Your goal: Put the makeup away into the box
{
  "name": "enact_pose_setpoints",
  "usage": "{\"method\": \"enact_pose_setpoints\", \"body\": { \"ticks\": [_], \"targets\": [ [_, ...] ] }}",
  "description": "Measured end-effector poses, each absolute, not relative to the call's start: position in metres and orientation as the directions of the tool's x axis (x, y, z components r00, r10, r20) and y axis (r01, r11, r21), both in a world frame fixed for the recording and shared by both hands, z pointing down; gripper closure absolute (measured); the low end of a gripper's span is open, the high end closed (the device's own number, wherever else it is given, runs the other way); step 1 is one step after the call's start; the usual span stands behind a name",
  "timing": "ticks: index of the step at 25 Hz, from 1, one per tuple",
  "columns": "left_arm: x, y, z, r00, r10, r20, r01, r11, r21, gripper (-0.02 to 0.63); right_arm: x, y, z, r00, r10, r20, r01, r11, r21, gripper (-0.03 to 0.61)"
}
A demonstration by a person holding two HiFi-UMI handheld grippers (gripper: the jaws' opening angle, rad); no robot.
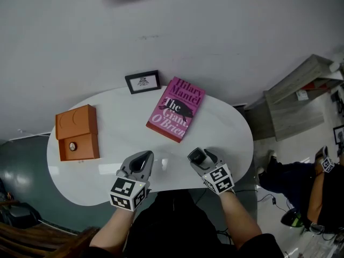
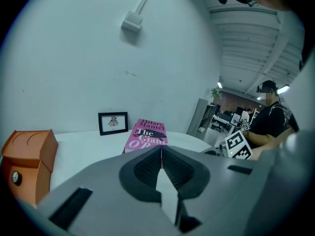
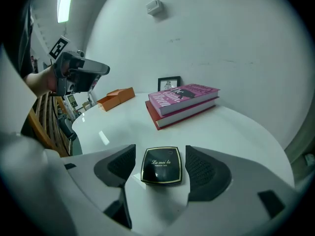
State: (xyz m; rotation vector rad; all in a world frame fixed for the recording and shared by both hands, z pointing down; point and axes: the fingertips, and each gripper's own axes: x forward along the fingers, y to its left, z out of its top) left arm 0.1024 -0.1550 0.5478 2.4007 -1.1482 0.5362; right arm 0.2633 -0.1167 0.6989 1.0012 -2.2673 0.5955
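Makeup here is one black compact (image 3: 161, 165) with a gold rim, lying flat on the white oval table (image 1: 226, 128) near its front edge, between the jaws of the right gripper (image 3: 161, 154).

On the table, the pink book (image 1: 176, 108) sits toward the back, apparently on a second, redder one. The orange box (image 1: 77, 133) stands at the left end, well apart from the compact, its lid down and a round clasp on its front. A small black picture frame (image 1: 143, 81) stands at the far edge against the wall.

The left gripper (image 2: 161, 154) hovers just beside the right one with its jaws pressed together on nothing. The right gripper's jaws stand wide, a pad on either side of the compact and a clear gap at each (so it is straddled, not gripped).

The step in hand looks like the approach for the pick-up. The next move calls for closing squarely on the compact's two side edges. The box lid would also have to come up, probably a job for the idle left gripper.

The compact lies lid up, its lettering upright to the right gripper, so its near edge faces the person. It is close to square with rounded corners, so I judge no real long axis.
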Motion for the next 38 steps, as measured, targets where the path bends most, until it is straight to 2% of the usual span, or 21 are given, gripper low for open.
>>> {"method": "enact_pose_setpoints", "body": {
  "ticks": [16,31,38],
  "targets": [
    [0.113,-0.154,0.543,0.571,-0.632,0.524,-0.805,-0.558,0.204,0.598,0.264,-0.101,0.746,-0.479,-0.399,0.782,-0.726,0.680,-0.098,0.298],
    [0.110,-0.143,0.509,0.537,-0.689,0.486,-0.833,-0.525,0.176,0.598,0.269,-0.101,0.734,-0.551,-0.374,0.746,-0.702,0.691,-0.173,0.298],
    [0.097,-0.130,0.512,0.499,-0.700,0.511,-0.857,-0.486,0.172,0.598,0.271,-0.099,0.748,-0.484,-0.376,0.790,-0.712,0.694,-0.105,0.296]
  ]
}}
